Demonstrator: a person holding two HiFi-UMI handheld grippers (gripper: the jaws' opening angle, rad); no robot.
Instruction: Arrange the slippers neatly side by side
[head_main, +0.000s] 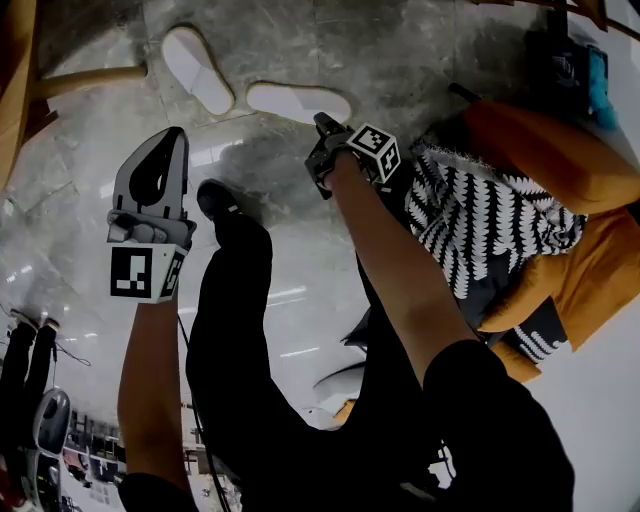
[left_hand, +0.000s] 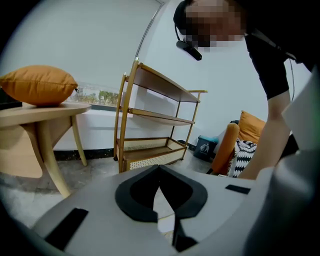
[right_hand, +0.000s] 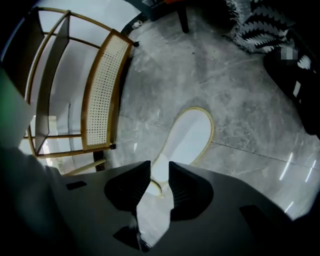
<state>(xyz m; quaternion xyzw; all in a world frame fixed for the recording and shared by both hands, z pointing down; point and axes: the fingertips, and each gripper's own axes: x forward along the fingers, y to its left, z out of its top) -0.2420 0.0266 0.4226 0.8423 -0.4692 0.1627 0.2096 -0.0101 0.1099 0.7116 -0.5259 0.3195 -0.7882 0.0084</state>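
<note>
Down on the grey marble floor (head_main: 400, 50), two white slippers lie apart and at an angle to each other, the far slipper (head_main: 197, 68) up by a wooden table leg (head_main: 95, 78), the near slipper (head_main: 298, 102) just to its right. Right gripper (head_main: 323, 123) is right at that near slipper's end, and its own view has the pale sole (right_hand: 187, 140) running into the narrow gap between the jaws, which look pinched on the rim, though firm contact is hard to confirm. Left gripper (head_main: 172, 135) is held up off the floor, well clear of both slippers, jaw tips pressed together with nothing between them. A rattan-backed shelf rack (right_hand: 102, 90) stands beyond the slipper.
</note>
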